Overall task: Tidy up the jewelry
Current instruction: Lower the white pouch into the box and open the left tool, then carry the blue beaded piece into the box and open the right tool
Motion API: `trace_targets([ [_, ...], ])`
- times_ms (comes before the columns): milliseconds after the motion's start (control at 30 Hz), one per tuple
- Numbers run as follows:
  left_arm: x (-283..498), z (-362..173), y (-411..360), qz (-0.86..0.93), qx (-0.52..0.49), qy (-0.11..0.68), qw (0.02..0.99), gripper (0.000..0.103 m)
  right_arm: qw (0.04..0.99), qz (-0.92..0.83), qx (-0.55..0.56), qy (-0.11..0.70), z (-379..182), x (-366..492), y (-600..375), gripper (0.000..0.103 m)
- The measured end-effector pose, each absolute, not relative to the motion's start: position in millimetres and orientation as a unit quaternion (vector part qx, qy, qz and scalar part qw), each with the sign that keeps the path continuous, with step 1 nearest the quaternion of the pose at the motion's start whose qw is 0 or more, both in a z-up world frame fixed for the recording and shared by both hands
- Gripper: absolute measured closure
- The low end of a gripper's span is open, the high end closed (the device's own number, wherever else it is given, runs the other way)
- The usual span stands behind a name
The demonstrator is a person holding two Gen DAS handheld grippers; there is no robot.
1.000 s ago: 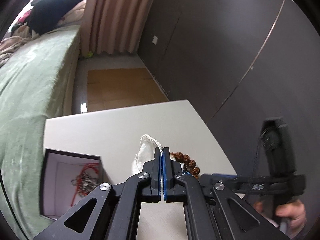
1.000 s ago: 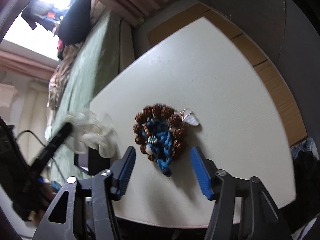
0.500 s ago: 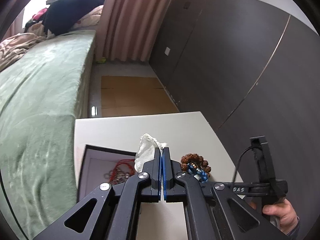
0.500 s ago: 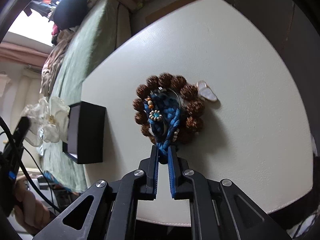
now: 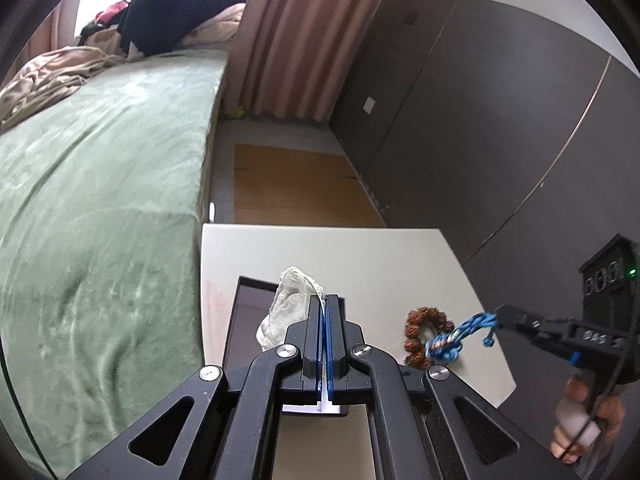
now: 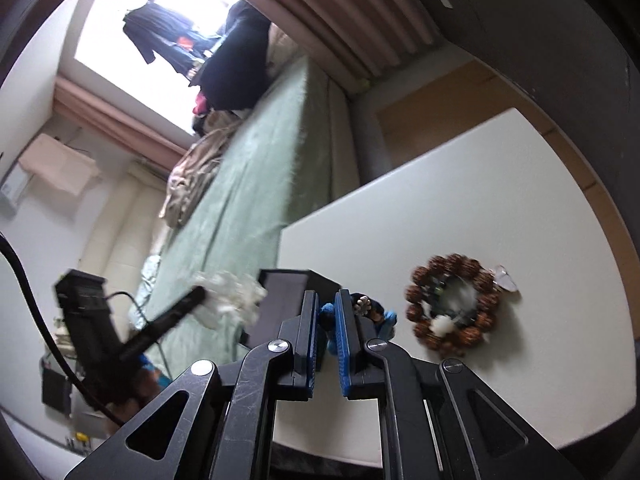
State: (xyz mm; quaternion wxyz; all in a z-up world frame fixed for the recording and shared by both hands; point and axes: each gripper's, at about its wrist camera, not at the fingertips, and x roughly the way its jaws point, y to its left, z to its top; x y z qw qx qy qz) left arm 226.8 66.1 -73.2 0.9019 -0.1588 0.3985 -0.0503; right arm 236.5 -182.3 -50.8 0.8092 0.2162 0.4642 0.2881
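Jewelry sits at the lower right of the left wrist view: your right tool (image 5: 500, 316) is closed on the tail end of the blue braided cord bracelet (image 5: 460, 334), and its jaws have just been closing with that cord between them. The far end of the bracelet looks as if it trails at the brown bead bracelet (image 5: 420, 334), which lies as a ring on the white worktop (image 5: 320, 252). You seem to have taken the blue one by its end so that it peels out of the ring without dragging the beads along. In the right wrist view the blue cord shows pinched between the blue pads at bottom centre, and the bead ring (image 6: 452, 300) lies flat at right with a small pale charm (image 6: 505, 279) at its outer edge

Your left tool (image 5: 324, 308) at bottom centre is fully closed on a crumpled white gauzy pouch (image 5: 290, 308), held up over the open black box (image 5: 256, 304), probably to keep the box free for the next piece. Beyond the worktop, the green bed (image 5: 100, 200) fills the left and pink curtains (image 5: 288, 40) hang at top centre
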Motion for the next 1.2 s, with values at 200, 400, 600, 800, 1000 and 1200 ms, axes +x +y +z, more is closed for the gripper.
trace_targets([
  [200,240,-90,67,-0.053,-0.160,0.424,0.890,0.103,0.808,0.296,0.217,0.461,-53,241,-169,0.093],
  [400,258,-110,62,-0.061,-0.177,0.462,0.867,0.102,0.805,0.297,0.219,0.464,-55,242,-167,0.093],
  [600,263,-117,70,-0.053,-0.202,0.488,0.848,0.052,0.796,0.318,0.221,0.465,-57,243,-154,0.093],
  [800,249,-95,88,-0.034,-0.217,0.442,0.870,0.026,0.784,0.353,0.227,0.457,-55,239,-129,0.093],
  [1000,239,-89,114,-0.012,-0.253,0.425,0.869,0.026,0.772,0.380,0.223,0.458,-59,238,-96,0.093],
  [1200,234,-84,131,0.003,-0.266,0.409,0.873,0.026,0.774,0.372,0.199,0.472,-67,241,-69,0.093],
])
